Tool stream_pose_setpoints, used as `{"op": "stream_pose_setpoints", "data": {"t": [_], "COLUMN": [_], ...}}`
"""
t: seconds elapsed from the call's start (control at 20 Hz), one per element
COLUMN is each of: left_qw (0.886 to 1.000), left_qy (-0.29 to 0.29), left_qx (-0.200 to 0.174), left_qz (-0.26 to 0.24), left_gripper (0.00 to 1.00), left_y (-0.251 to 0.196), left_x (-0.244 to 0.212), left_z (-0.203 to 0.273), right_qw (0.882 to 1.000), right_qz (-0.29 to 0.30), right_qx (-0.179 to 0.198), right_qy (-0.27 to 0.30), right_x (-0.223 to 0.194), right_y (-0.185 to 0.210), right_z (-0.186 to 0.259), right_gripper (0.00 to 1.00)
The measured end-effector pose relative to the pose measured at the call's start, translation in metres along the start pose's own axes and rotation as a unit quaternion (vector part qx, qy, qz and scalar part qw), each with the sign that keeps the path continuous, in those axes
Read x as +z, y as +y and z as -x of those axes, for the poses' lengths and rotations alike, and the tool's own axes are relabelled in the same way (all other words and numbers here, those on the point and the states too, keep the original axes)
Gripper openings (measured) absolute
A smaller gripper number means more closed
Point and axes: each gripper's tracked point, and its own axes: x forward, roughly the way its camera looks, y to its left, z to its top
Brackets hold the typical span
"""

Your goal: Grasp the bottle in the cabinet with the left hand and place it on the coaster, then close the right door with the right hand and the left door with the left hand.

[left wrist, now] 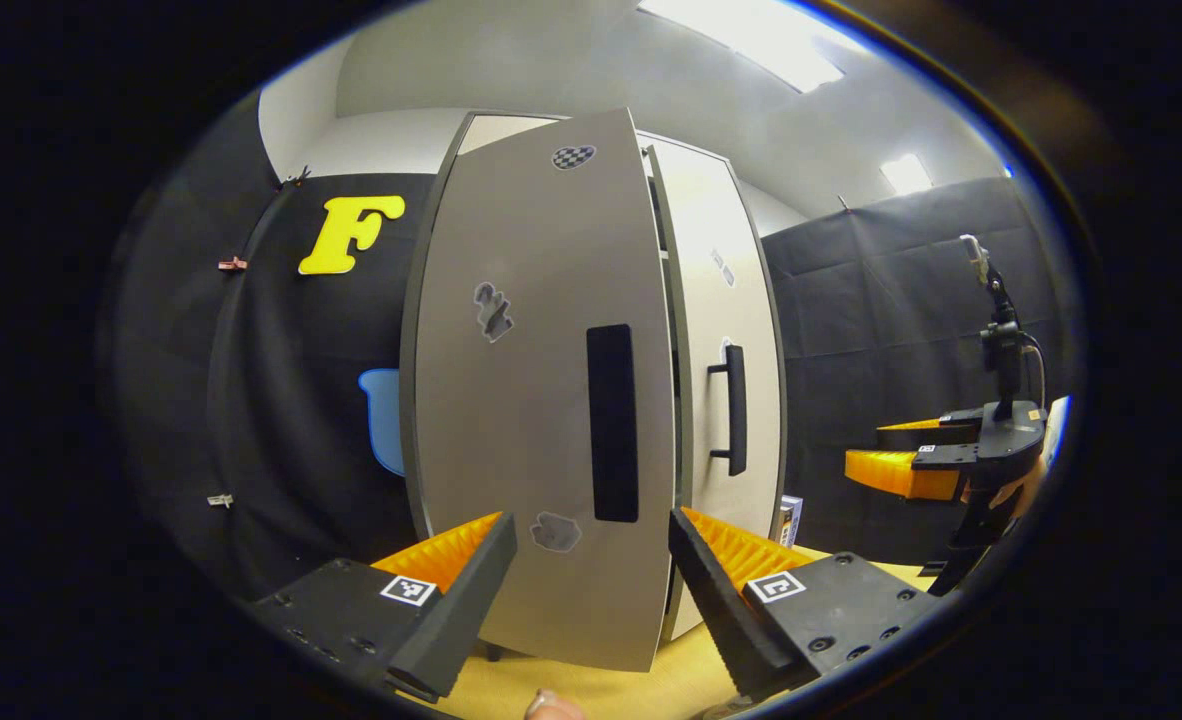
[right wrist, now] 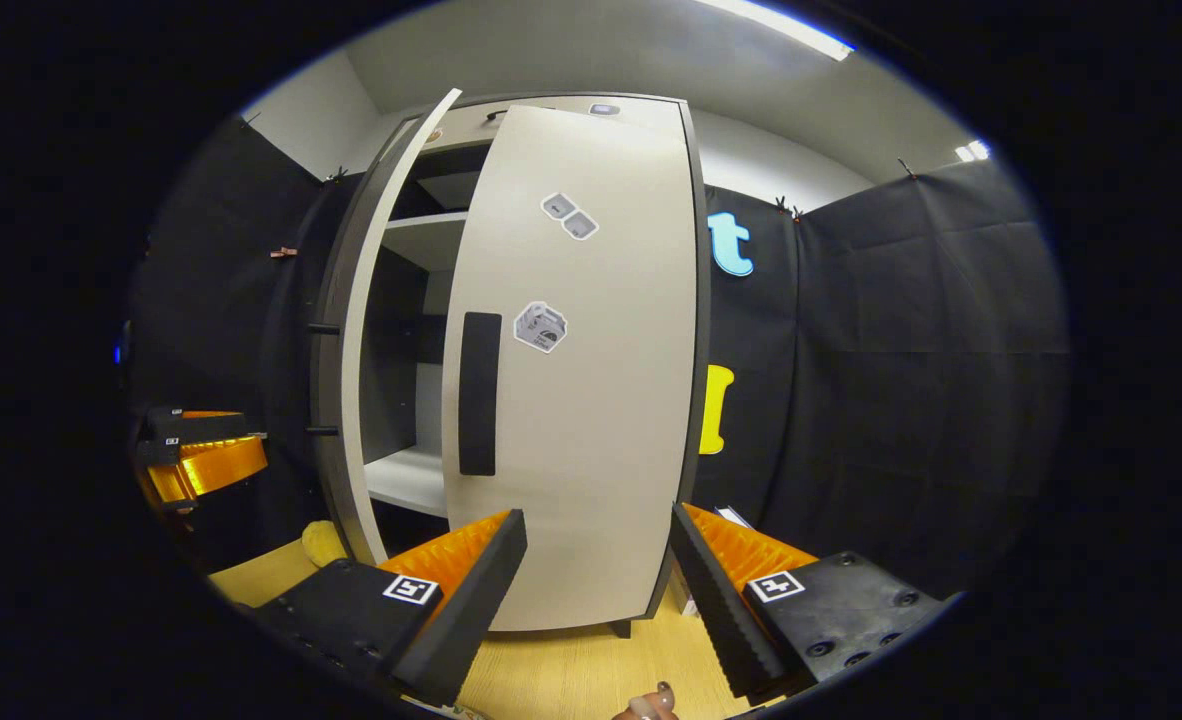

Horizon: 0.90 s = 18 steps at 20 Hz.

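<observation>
left gripper (left wrist: 591,575): fingers wide, empty, facing ajar left door (left wrist: 541,400) to push | right gripper (right wrist: 596,575): wide, empty, before right door (right wrist: 581,380)

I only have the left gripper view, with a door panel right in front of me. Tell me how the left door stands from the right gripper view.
Observer: The left door stands ajar, edge-on, with a gap between it and the right door.
Operator: Say what shows in that gap.
Observer: The cabinet's inside, an upper shelf and a lower shelf; the parts in sight are bare.
Operator: Report what's at the left door's foot.
Observer: A rounded yellow thing lies on the wooden table beside it; I cannot tell what it is.
</observation>
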Motion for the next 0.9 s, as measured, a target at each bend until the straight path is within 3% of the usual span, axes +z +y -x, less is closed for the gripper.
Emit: {"op": "stream_pose_setpoints", "data": {"t": [0.65,0.9], "left_qw": [0.999,1.0], "left_qy": [0.003,0.007], "left_qx": [-0.002,0.009], "left_qz": [0.047,0.023], "left_gripper": [0.97,0.97], "left_y": [-0.014,-0.011], "left_x": [-0.01,-0.012], "left_z": [-0.016,-0.022], "right_qw": [1.0,1.0], "right_qz": [-0.006,-0.001], "right_qx": [-0.005,0.001], "right_qy": [-0.008,-0.009], "right_x": [0.009,0.009], "right_y": [-0.01,-0.004], "right_z": [-0.004,-0.013], "right_gripper": [0.97,0.97]}}
